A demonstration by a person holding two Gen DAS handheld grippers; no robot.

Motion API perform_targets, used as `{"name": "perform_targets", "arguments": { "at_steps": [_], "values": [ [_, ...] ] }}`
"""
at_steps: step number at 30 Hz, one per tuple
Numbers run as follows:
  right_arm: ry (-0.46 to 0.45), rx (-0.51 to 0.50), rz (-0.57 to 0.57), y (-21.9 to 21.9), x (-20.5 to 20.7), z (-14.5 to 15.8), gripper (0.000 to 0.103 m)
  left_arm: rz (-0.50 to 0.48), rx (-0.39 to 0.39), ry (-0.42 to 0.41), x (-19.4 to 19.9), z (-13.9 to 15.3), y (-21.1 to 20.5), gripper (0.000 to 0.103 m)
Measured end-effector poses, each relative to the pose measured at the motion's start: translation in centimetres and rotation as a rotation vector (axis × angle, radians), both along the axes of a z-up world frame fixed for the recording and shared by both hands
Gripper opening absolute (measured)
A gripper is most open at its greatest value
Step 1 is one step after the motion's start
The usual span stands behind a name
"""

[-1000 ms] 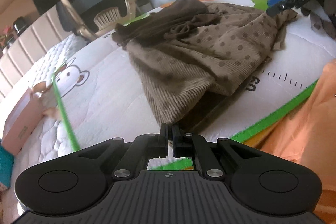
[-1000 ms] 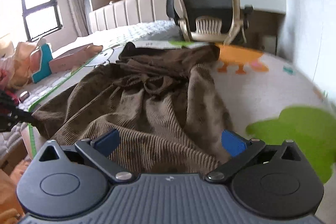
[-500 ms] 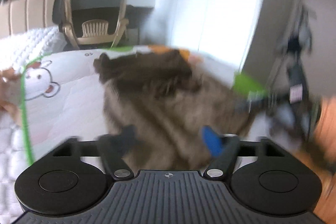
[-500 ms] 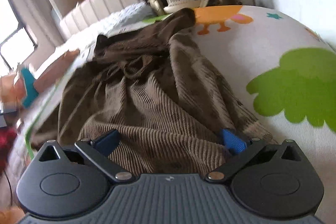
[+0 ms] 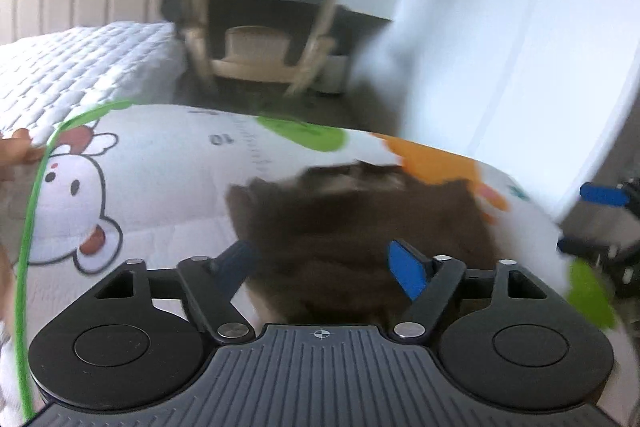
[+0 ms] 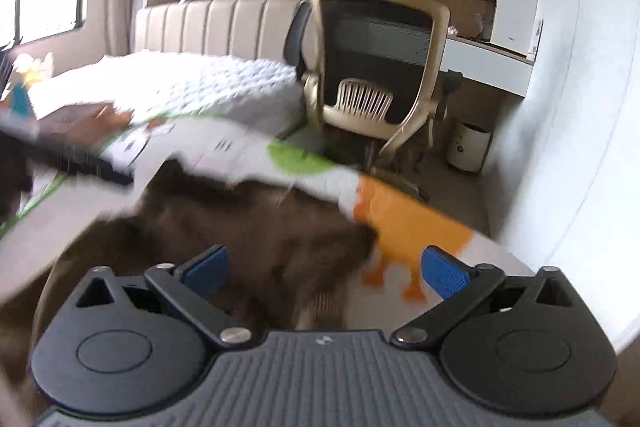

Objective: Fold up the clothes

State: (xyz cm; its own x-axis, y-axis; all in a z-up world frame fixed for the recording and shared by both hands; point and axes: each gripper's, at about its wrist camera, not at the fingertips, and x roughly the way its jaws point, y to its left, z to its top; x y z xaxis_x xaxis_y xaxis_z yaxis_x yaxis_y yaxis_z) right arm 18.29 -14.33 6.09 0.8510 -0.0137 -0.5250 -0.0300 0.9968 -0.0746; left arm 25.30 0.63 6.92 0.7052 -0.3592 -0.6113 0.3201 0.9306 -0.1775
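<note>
the left tool [image 5: 322, 261] has its blue-padded fingers spread apart with nothing between them, poised over the blurred dark brown corduroy garment [image 5: 360, 223] that lies on the white quilted cartoon-print play mat [image 5: 160, 179], near its orange duck print. the right tool [image 6: 326, 267] is likewise spread wide and empty, the brown garment [image 6: 248, 227] lying just beyond its left finger. a beige mesh-back office chair [image 6: 376, 59] stands far behind the mat.
</note>
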Motion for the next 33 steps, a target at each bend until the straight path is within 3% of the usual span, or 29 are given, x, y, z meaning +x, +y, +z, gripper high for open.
{"name": "perform_targets", "arguments": {
  "at_steps": [1, 3, 5, 7, 8, 11, 12, 14, 16, 18, 21, 33],
  "values": [
    [0.012, 0.032, -0.008, -0.5, 2.1, -0.5, 0.085, 0.02, 0.005, -0.005, 1.1, -0.7, 0.0, 0.06],
    [0.066, 0.037, -0.031, -1.4, 6.4, -2.5, 0.063, 0.058, 0.005, -0.001, 2.7, -2.1, 0.1, 0.041],
    [0.117, -0.019, -0.061, -2.1, 10.0, -5.0, 0.059, 0.084, 0.019, 0.028, 4.0, -3.6, 0.4, 0.031],
    [0.152, -0.095, -0.102, -3.0, 13.1, -7.6, 0.059, 0.077, 0.068, 0.063, 4.6, -5.2, 0.5, 0.029],
    [0.15, -0.135, -0.131, -3.6, 14.2, -8.7, 0.059, 0.069, 0.09, 0.064, 4.7, -5.9, 0.6, 0.036],
    [0.11, -0.039, -0.195, -5.9, 14.6, -10.8, 0.065, 0.011, 0.052, -0.024, 4.0, -6.2, 1.1, 0.047],
    [0.097, -0.005, -0.217, -6.7, 14.7, -11.4, 0.068, -0.009, 0.001, -0.048, 3.9, -6.3, 1.4, 0.066],
    [0.054, 0.074, -0.241, -8.0, 14.1, -11.3, 0.076, -0.012, -0.187, -0.073, 3.7, -7.3, 2.8, 0.09],
    [0.021, 0.126, -0.258, -8.8, 13.3, -11.3, 0.08, 0.003, -0.313, -0.052, 3.9, -8.5, 4.0, 0.088],
    [-0.004, 0.168, -0.266, -9.5, 12.7, -11.3, 0.083, 0.029, -0.342, -0.034, 4.0, -8.6, 4.7, 0.093],
    [-0.003, 0.206, -0.229, -10.1, 12.8, -11.6, 0.083, 0.041, -0.339, -0.013, 4.0, -8.7, 4.9, 0.093],
    [0.031, 0.191, -0.144, -8.9, 10.4, -11.3, 0.083, 0.047, -0.271, 0.054, 1.6, -8.8, 4.4, 0.094]
  ]
}}
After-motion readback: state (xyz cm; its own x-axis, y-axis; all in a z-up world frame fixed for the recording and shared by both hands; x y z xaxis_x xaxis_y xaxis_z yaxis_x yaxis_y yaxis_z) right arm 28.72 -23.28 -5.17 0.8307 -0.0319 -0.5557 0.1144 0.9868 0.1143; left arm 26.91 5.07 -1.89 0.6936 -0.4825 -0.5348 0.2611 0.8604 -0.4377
